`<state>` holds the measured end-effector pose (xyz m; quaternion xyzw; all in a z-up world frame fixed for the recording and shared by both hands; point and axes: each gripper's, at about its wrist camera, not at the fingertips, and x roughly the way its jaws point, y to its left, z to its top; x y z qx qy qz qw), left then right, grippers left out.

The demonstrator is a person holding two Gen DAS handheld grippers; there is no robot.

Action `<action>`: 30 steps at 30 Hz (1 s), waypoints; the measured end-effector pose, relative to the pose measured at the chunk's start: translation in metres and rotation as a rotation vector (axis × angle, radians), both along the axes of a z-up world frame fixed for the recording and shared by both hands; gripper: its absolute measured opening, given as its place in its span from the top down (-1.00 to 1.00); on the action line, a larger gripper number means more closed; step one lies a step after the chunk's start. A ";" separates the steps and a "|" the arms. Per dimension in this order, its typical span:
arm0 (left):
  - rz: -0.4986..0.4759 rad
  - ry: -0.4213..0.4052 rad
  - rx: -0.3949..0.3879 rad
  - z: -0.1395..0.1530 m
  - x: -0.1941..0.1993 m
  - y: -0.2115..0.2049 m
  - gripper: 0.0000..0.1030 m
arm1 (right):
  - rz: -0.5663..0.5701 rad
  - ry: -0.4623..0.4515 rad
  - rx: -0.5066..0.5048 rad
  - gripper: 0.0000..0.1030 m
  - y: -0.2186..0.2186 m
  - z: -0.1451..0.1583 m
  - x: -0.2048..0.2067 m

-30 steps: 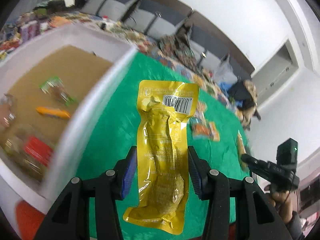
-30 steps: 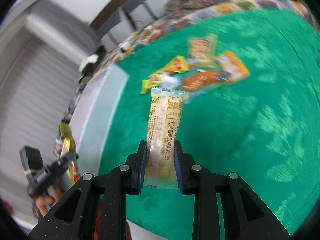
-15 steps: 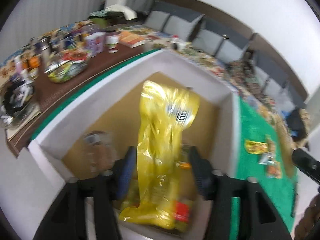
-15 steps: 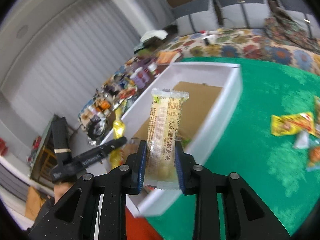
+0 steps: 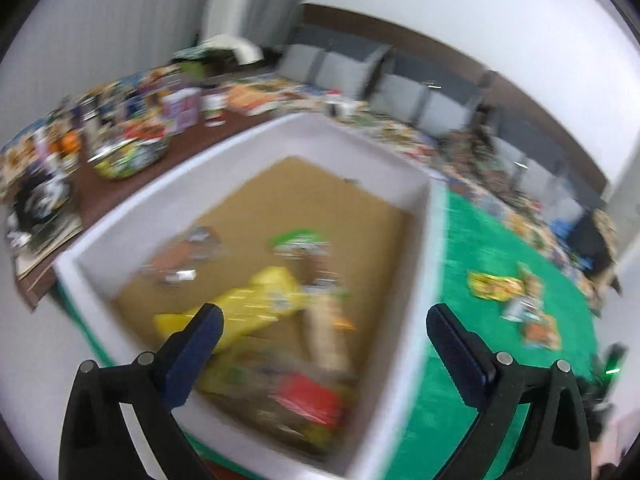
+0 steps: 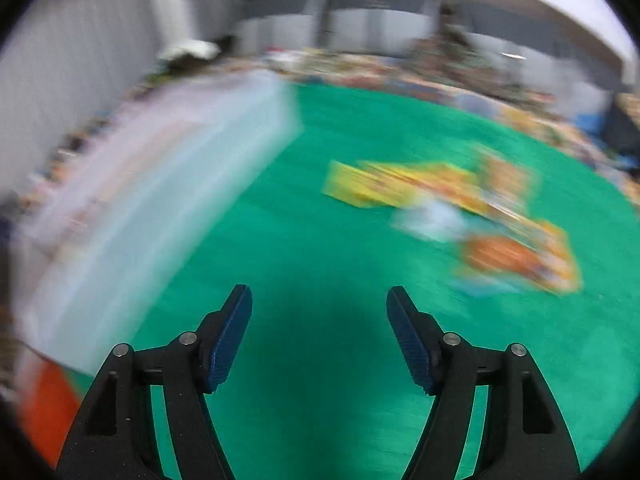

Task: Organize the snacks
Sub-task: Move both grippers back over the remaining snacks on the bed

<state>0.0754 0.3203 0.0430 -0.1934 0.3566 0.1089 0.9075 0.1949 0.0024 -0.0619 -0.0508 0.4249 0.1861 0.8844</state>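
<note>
My left gripper (image 5: pixel 324 316) hangs over the white box (image 5: pixel 434 264), its jaws opening wide with nothing between them. The yellow snack pouch (image 5: pixel 256 300) lies inside the box on its cardboard floor, beside a pale long snack bar (image 5: pixel 326 336) and several other blurred packets. My right gripper (image 6: pixel 318 300) is over the green cloth (image 6: pixel 320 248), jaws opening and empty. A cluster of yellow and orange snack packets (image 6: pixel 452 208) lies ahead and to its right. The white box (image 6: pixel 160 184) stands to its left.
A brown table with jars, cups and a bowl (image 5: pixel 128 152) sits beyond the box. Grey chairs (image 5: pixel 400 88) line the far wall. More loose packets (image 5: pixel 516 304) lie on the green cloth right of the box. Both views are motion-blurred.
The left gripper let go of the yellow pouch, which now lies in the box. The right gripper released the pale bar and swung right from the box to the green cloth.
</note>
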 end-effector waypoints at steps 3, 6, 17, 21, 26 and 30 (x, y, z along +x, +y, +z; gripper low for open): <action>-0.115 -0.021 -0.006 0.010 0.010 -0.051 -0.99 | -0.138 0.015 -0.113 -0.42 -0.090 -0.039 -0.008; -0.260 0.017 -0.019 0.000 0.032 -0.110 -0.99 | -0.285 0.021 -0.151 -0.42 -0.174 -0.057 -0.018; -0.425 0.229 0.077 -0.108 0.108 -0.258 -0.99 | -0.510 0.016 -0.028 -0.56 -0.293 -0.071 -0.020; -0.413 0.258 0.147 -0.133 0.126 -0.269 -0.99 | -0.492 0.027 -0.028 -0.74 -0.286 -0.072 -0.014; -0.421 0.242 0.243 -0.150 0.138 -0.273 -1.00 | -0.486 0.029 -0.029 -0.77 -0.286 -0.073 -0.016; -0.412 0.193 0.239 -0.152 0.136 -0.269 -1.00 | -0.486 0.029 -0.030 -0.77 -0.285 -0.073 -0.016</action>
